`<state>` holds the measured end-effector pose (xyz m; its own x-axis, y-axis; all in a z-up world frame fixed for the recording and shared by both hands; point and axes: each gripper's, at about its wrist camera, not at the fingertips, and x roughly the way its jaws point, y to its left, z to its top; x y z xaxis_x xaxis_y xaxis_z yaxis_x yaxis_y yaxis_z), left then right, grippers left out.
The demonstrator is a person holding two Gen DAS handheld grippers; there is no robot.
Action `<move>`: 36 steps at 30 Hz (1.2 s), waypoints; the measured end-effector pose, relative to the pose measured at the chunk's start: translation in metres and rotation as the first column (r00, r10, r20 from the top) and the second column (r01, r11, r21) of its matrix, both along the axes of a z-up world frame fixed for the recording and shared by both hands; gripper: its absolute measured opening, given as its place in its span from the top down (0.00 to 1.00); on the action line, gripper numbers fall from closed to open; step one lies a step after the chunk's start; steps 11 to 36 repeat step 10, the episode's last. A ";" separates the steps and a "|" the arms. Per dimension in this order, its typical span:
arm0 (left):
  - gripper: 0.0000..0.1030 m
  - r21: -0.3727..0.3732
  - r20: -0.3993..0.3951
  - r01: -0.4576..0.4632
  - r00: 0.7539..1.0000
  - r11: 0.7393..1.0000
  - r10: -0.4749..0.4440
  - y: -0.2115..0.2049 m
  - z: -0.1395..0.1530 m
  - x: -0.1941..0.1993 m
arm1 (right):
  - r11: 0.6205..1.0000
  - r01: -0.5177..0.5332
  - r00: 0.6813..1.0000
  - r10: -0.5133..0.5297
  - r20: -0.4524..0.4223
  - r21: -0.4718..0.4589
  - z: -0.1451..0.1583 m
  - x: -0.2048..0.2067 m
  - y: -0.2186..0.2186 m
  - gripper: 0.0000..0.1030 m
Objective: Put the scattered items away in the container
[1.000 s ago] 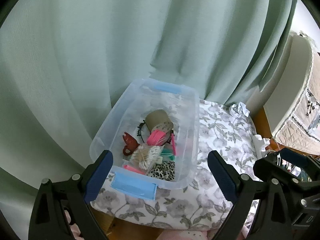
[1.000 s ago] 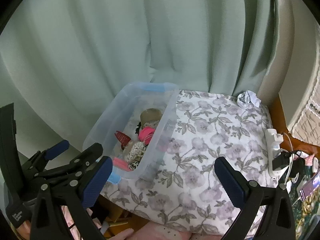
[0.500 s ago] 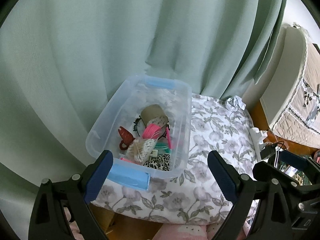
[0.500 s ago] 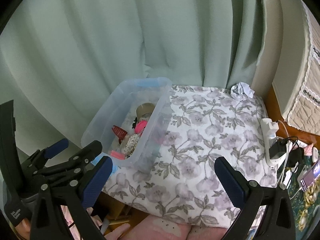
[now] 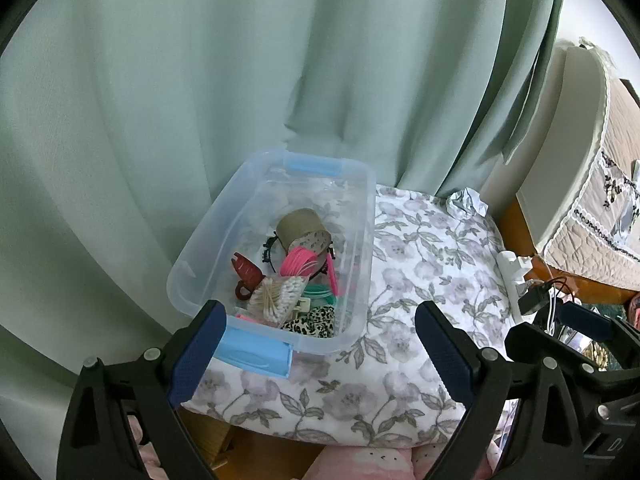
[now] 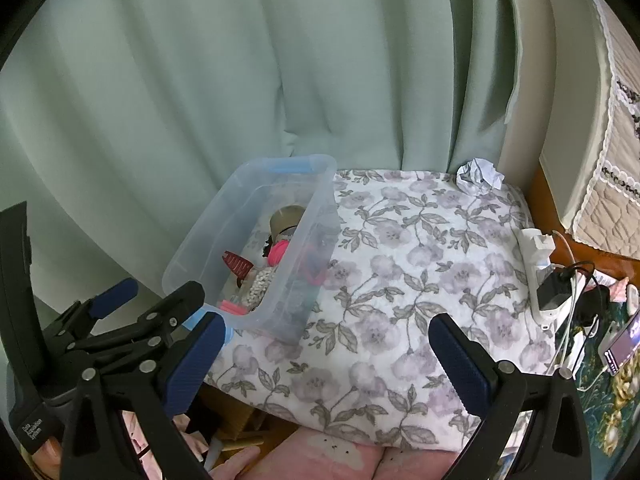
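A clear plastic bin [image 5: 200,252] [image 6: 320,208] with blue handles stands on the left of a floral-covered table [image 5: 420,272] [image 6: 400,264]. In it lie a tape roll [image 5: 298,226], pink cord [image 5: 296,261], a dark red hair claw [image 5: 247,272], a cotton swab pack [image 5: 276,296] and a leopard scrunchie [image 5: 314,320]. A crumpled paper ball [image 5: 466,204] [image 6: 480,176] lies at the table's far right corner. My left gripper [image 5: 320,354] is open and empty, near the bin's front. My right gripper [image 6: 328,364] is open and empty above the table's front.
A green curtain [image 5: 280,80] hangs right behind the table. A white power strip with a charger and cables [image 6: 544,276] lies along the table's right edge. A white cabinet with a quilted cover [image 5: 568,152] stands at the right. A phone [image 6: 622,344] lies lower right.
Both grippers have pulled back and upward, so the bin and table look smaller and lower in view. Both stay open and empty. The items in the bin have not moved.
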<state>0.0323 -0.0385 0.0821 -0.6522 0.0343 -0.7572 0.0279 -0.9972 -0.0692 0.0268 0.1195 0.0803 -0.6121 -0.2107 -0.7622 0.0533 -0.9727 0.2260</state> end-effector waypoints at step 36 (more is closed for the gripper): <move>0.07 -0.001 0.006 0.002 1.000 1.000 -0.002 0.003 -0.001 0.000 | 1.000 0.001 1.000 -0.001 0.003 -0.006 -0.001 0.001 0.003 0.00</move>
